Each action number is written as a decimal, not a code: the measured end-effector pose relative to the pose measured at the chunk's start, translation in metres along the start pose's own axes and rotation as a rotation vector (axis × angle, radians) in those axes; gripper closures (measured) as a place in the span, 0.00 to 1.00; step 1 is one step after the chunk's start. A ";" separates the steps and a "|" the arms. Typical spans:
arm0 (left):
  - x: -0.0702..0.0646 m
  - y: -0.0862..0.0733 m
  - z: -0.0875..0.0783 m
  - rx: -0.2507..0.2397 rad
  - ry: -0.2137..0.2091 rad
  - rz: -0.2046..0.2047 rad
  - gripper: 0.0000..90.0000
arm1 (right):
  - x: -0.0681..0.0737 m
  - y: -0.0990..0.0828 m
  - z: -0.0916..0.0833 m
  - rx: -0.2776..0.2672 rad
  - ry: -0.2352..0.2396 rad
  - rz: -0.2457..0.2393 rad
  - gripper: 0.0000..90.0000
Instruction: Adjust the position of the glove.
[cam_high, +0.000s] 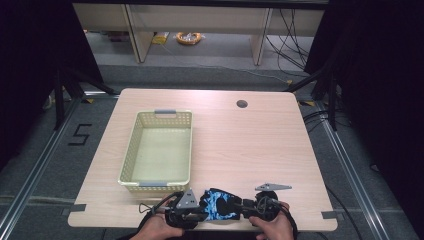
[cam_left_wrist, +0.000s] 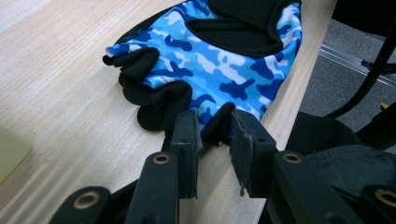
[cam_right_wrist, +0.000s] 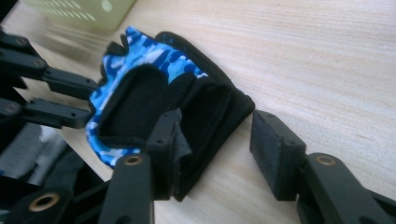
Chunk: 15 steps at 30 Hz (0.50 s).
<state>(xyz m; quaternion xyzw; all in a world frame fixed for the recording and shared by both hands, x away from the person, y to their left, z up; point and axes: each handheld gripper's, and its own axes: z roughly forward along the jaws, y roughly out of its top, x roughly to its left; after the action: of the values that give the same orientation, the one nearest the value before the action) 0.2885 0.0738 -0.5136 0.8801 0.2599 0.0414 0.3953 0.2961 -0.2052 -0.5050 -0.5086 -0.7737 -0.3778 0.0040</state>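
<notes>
A blue camouflage fingerless glove (cam_high: 218, 203) with black trim lies flat at the table's front edge, between my two grippers. In the left gripper view, one black finger end of the glove (cam_left_wrist: 224, 60) lies in the gap of my left gripper (cam_left_wrist: 215, 140); the pads stand a little apart and do not squeeze it. My right gripper (cam_right_wrist: 217, 135) stands wide open at the glove's (cam_right_wrist: 140, 93) black cuff, one jaw resting over the cuff and the other on bare wood. From above, the left gripper (cam_high: 202, 205) points right and the right gripper (cam_high: 241, 205) points left at the glove.
A pale yellow plastic basket (cam_high: 131, 145) with nothing in it stands on the left half of the wooden table (cam_high: 250, 145), just behind the left gripper. A round cable hole (cam_high: 242, 104) sits near the far edge. The glove lies right at the table's front edge.
</notes>
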 end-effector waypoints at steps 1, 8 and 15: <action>0.000 0.000 0.000 -0.001 0.000 0.000 0.79 | 0.001 0.001 0.001 0.010 -0.013 -0.010 0.63; -0.002 0.000 0.000 -0.002 0.010 0.024 0.78 | 0.003 0.003 0.010 0.002 0.017 -0.079 0.85; 0.002 0.000 -0.011 -0.003 0.025 0.007 0.68 | -0.001 0.000 0.010 -0.029 0.050 -0.095 0.96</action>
<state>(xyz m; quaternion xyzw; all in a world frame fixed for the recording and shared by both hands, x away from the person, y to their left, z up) 0.2867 0.0825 -0.5063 0.8797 0.2617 0.0540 0.3933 0.3006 -0.2001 -0.5125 -0.4617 -0.7910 -0.4014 -0.0018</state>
